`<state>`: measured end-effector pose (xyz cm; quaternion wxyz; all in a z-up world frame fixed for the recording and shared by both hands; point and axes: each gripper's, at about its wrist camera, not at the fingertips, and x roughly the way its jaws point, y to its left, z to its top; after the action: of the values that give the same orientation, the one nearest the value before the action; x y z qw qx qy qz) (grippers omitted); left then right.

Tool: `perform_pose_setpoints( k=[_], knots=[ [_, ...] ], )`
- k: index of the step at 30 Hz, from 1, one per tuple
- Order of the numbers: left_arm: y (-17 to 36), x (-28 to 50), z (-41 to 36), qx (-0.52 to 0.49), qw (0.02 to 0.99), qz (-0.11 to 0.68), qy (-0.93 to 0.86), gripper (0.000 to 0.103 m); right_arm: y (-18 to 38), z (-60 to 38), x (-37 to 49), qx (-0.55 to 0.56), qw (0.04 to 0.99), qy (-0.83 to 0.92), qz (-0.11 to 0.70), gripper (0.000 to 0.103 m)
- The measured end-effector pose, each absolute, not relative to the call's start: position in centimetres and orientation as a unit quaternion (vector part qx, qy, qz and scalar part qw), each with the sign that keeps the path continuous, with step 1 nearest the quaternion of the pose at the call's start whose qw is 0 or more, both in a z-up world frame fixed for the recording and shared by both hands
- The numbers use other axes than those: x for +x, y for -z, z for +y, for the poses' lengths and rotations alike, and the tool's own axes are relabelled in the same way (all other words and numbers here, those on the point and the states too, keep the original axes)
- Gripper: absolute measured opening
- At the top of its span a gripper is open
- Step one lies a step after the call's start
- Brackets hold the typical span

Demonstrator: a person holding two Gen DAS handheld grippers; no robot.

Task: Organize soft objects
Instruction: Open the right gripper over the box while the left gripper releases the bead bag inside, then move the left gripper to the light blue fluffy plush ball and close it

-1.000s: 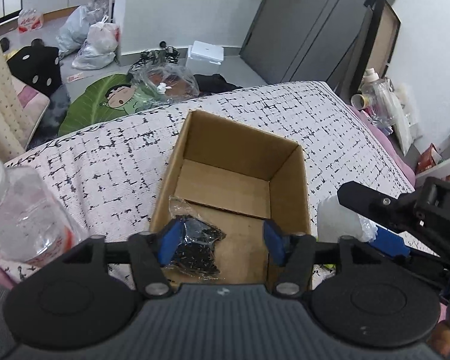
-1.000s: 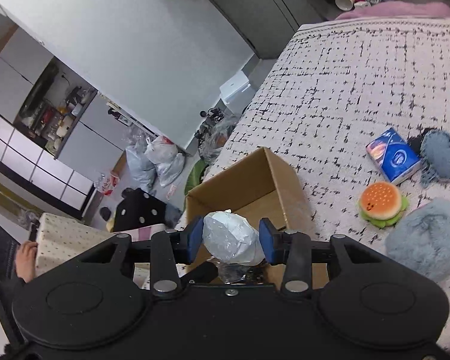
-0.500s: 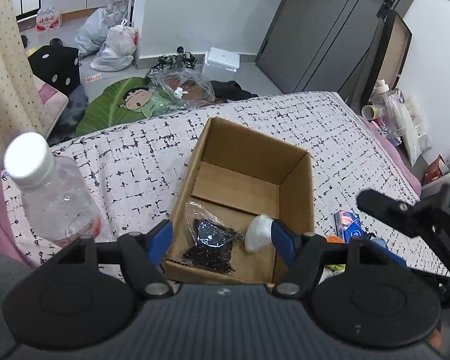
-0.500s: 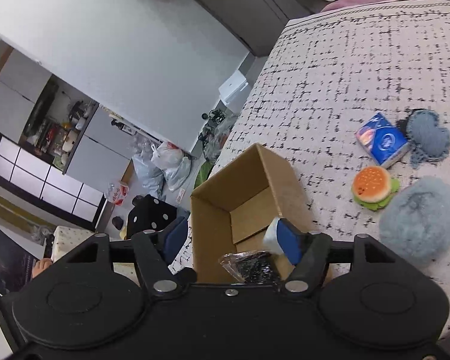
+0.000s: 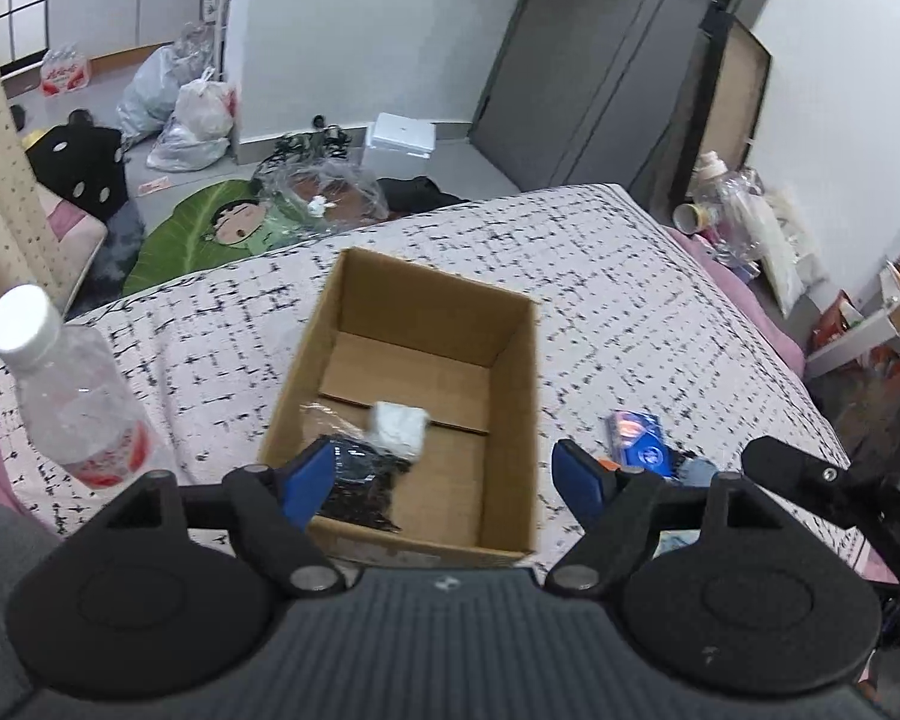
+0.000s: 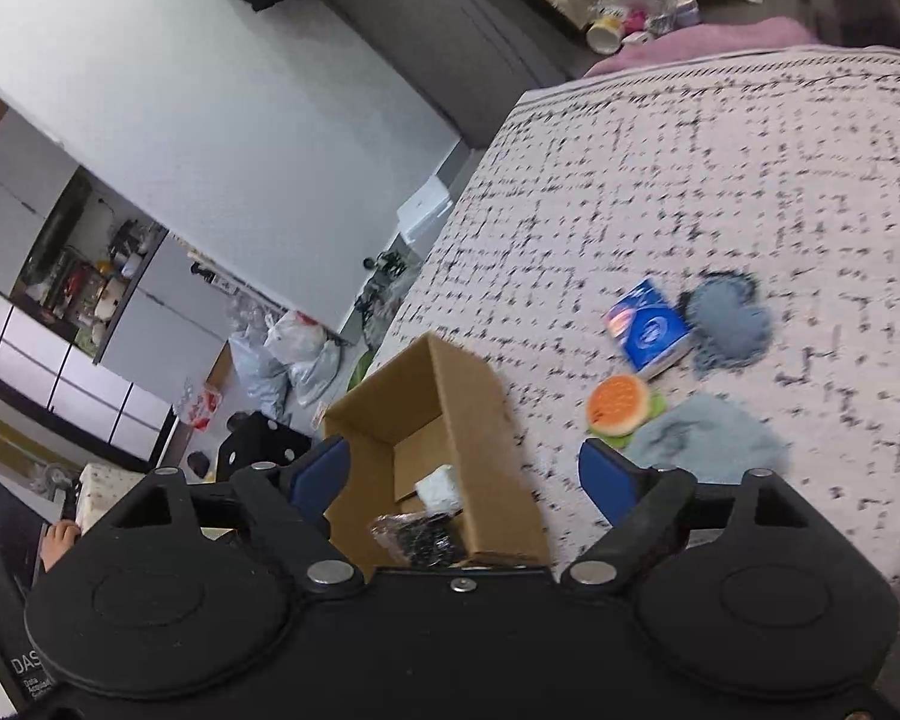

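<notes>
An open cardboard box (image 5: 513, 372) (image 6: 480, 420) stands on the checked bedspread. Inside lie a white soft bundle (image 5: 397, 427) (image 6: 440, 489) and a black item in clear wrap (image 5: 357, 489) (image 6: 417, 537). My left gripper (image 5: 444, 477) is open and empty above the box's near edge. My right gripper (image 6: 465, 474) is open and empty, just above the box's right side. To the box's right lie a blue tissue pack (image 6: 648, 327) (image 5: 639, 441), a burger plush (image 6: 619, 404), a blue-grey heart-shaped plush (image 6: 729, 327) and a fluffy blue-grey pad (image 6: 708, 435).
A clear water bottle (image 5: 69, 387) stands left of the box. The bed edge drops to a floor with bags (image 5: 189, 114), a green mat (image 5: 210, 228) and a white box (image 5: 401, 141). Bottles and clutter (image 5: 738, 204) sit beside the bed at the right.
My right gripper opened and let the white bundle fall into the box, then drew back. My left gripper opened wider and rose away from the box.
</notes>
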<state>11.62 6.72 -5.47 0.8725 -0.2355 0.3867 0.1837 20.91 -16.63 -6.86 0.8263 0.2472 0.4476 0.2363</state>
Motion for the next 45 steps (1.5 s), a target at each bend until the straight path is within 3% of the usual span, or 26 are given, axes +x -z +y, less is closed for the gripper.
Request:
perform_pose_setpoints(
  k=[36, 42, 45],
  knots=[
    [7.1, 15.6, -5.0, -0.199, 0.875, 0.427, -0.113, 0.077, 11.1, -28.2, 22.4, 0.273, 0.831, -0.172, 0.452, 0.081],
    [8.3, 16.4, -5.8, -0.209, 0.868, 0.437, -0.109, 0.072, 12.3, -28.2, 23.3, 0.279, 0.822, -0.168, 0.468, 0.073],
    [8.9, 17.0, -6.2, -0.212, 0.865, 0.442, -0.107, 0.064, 13.2, -28.3, 23.9, 0.285, 0.812, -0.164, 0.482, 0.069]
  ],
)
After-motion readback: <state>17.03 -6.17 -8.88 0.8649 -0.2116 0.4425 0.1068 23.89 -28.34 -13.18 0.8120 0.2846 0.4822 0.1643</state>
